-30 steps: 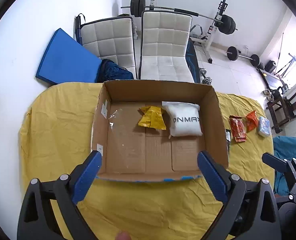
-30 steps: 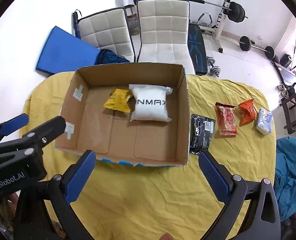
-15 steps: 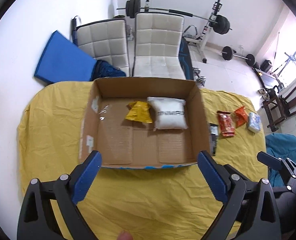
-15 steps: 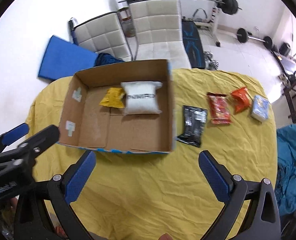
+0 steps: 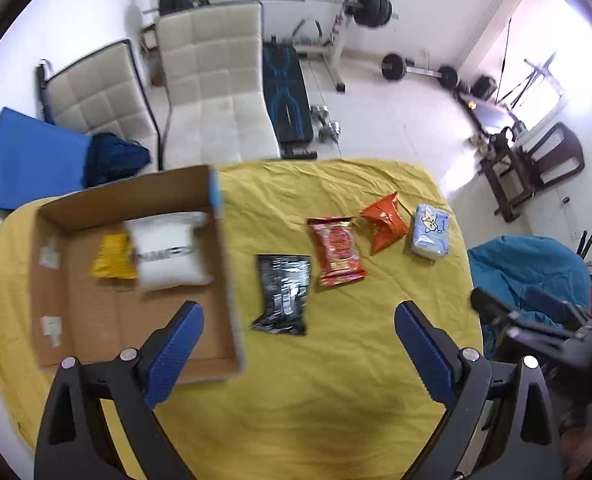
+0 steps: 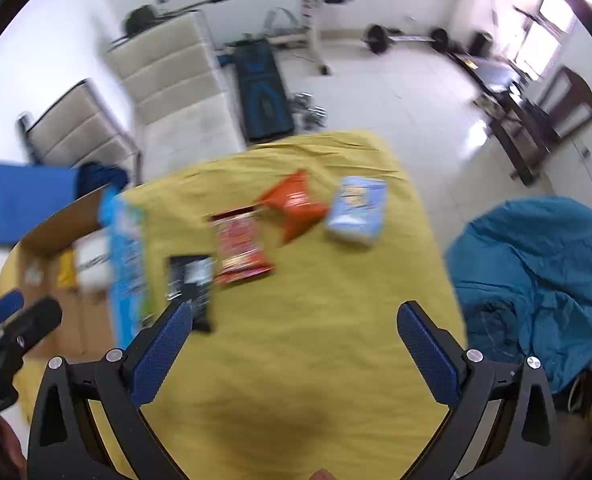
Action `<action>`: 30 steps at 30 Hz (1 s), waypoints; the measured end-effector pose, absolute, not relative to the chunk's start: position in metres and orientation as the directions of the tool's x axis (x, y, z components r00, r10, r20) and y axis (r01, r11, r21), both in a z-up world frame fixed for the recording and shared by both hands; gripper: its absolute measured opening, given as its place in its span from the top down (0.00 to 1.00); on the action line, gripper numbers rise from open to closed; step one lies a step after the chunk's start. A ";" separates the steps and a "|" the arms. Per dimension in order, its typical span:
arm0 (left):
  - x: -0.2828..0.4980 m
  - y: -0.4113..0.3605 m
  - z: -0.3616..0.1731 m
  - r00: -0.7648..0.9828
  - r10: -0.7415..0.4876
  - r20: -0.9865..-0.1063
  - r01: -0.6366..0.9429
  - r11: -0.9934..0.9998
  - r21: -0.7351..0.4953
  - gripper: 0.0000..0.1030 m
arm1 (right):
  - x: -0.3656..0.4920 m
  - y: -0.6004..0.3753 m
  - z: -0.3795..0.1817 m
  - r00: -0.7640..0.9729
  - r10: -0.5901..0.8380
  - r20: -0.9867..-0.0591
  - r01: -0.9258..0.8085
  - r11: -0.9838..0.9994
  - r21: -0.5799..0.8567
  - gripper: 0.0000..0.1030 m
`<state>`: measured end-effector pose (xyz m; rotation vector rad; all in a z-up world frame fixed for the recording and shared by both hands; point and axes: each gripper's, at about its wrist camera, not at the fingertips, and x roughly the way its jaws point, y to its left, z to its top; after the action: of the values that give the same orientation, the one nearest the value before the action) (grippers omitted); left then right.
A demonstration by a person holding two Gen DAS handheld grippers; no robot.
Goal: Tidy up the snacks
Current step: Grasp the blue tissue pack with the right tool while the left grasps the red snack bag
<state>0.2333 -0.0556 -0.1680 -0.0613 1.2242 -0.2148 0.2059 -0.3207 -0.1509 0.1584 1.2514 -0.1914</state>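
Where the yellow-covered table [image 5: 335, 400] is seen from the left wrist view, a cardboard box [image 5: 136, 200] is found open-topped at its left end. Inside, against the far wall, a white pouch [image 5: 168, 254] and a smaller yellow packet [image 5: 112, 258] are laid side by side, touching. On the cloth right of the box, four snacks are set in a row rising toward the table's far right corner: a black packet [image 5: 284, 294] nearest the box, a red packet [image 5: 337, 250] beside it, an orange packet [image 5: 383, 222], and a pale blue pack [image 5: 431, 232] near the right edge. Long axes of the black and red packets are run roughly from near edge to far edge. Both the left gripper [image 5: 297, 330] and the right gripper [image 6: 296, 328] are held above the near edge, jaws spread wide, nothing between them. The right wrist view is blurred.
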 end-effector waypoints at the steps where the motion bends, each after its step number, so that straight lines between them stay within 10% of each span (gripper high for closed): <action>1: 0.240 -0.066 -0.175 0.312 -0.195 -0.930 0.134 0.978 -0.160 0.05 | 0.215 -0.336 -0.157 0.289 -0.059 -0.955 0.244 0.970 0.014 0.00; 24: 0.388 -0.180 -0.431 -0.150 -0.240 -0.959 -0.006 0.970 -0.242 0.09 | 0.384 -0.467 -0.402 -0.065 0.126 -0.990 0.445 0.892 0.084 0.02; 30: 0.383 -0.195 -0.424 -0.114 -0.163 -0.980 0.061 0.983 -0.171 0.53 | 0.384 -0.466 -0.412 -0.071 0.098 -0.993 0.443 0.895 0.056 0.13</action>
<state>0.3828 -0.1946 -0.4241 -0.0780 1.6747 -0.1907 0.3836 -0.4663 -0.4120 0.4257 1.6322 -0.2987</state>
